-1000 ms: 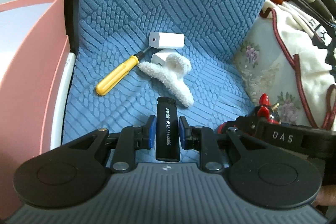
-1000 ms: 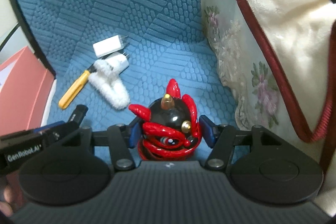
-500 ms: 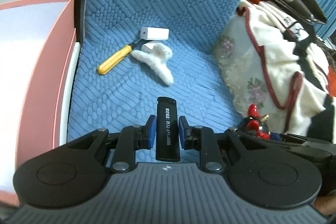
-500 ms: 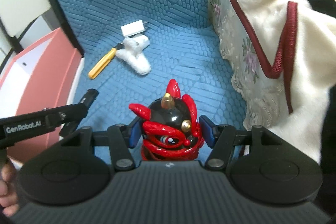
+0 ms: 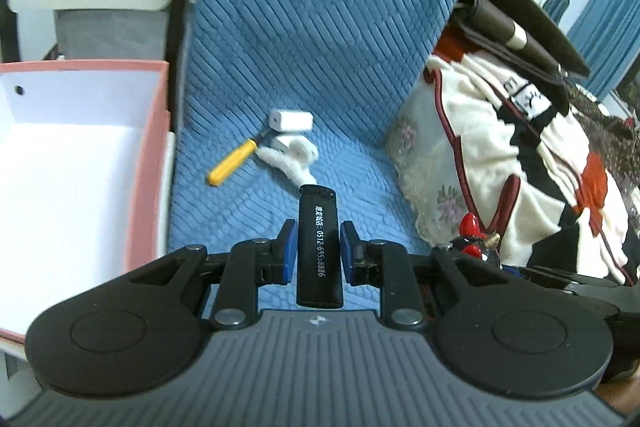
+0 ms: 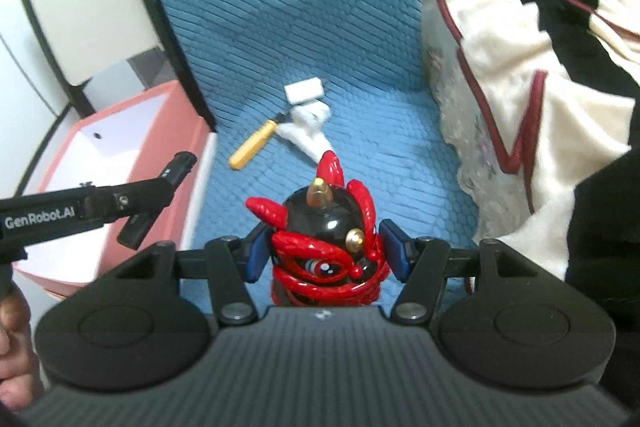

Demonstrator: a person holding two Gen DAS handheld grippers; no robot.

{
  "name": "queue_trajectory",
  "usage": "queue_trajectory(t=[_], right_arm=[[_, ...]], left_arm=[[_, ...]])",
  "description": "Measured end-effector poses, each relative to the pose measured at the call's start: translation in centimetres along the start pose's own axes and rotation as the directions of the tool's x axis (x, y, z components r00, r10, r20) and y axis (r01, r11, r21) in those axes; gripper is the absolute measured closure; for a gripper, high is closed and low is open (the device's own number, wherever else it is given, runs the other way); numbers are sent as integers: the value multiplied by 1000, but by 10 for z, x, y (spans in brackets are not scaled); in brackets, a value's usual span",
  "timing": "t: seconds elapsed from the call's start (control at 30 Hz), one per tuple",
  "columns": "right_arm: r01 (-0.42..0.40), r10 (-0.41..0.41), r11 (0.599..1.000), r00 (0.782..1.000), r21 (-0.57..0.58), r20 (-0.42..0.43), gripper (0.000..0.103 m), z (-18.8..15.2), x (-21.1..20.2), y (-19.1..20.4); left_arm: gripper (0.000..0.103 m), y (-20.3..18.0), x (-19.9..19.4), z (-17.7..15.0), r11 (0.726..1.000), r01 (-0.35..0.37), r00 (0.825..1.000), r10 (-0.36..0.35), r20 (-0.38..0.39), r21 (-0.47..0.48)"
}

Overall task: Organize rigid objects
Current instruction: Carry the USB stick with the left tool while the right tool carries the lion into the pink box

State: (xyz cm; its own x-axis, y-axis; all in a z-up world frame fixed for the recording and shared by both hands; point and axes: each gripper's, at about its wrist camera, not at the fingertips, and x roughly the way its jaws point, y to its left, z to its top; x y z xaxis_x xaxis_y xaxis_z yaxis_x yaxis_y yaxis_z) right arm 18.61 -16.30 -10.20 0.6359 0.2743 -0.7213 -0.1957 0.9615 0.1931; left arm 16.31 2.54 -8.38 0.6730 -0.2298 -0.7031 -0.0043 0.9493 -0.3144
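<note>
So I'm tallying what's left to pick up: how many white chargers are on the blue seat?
2. One charger lies farthest back on the blue seat; the second charger sits just in front, partly under the fluffy white clip. More could be hidden.

Screwdriver (image 5: 231, 165) lies left of the charger (image 5: 291, 119), box (image 5: 158, 163) farther left.

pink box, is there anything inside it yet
No, the pink box shows only its bare white inside in the left wrist view.

A blue quilted seat cushion (image 5: 352, 187) is being used as the surface. A yellow-handled screwdriver (image 5: 232, 167), two white chargers (image 5: 291, 119) and a white fluffy hair claw (image 5: 292, 161) are lying clustered on it; folded blankets (image 5: 500, 155) are lying alongside.
</note>
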Motion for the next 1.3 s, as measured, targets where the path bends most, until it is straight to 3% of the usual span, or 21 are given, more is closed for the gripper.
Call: queue_trajectory(t=[0.27,0.53,0.7,1.0,1.3], right_arm=[[-89,92,990,996,-111,21,42,9,-20,64],[-252,257,944,966,-213,-4,42,4,-33,138],[-300,300,916,953,-265,-41,42,0,-23,174],[-314,292,896,949,-315,-116,42,-3,25,226],[-281,219,901,953,-332,-211,42,-14,88,258]], left_arm=[[77,40,-61,8,995,-68,995,72,64,-67],[77,89,-128,9,977,-159,975,178,133,-140],[77,125,-152,1,960,-202,964,229,132,-192],[77,201,-147,-4,934,-249,960,272,61,-257],[77,263,-99,-4,925,-265,964,262,-49,-272]])
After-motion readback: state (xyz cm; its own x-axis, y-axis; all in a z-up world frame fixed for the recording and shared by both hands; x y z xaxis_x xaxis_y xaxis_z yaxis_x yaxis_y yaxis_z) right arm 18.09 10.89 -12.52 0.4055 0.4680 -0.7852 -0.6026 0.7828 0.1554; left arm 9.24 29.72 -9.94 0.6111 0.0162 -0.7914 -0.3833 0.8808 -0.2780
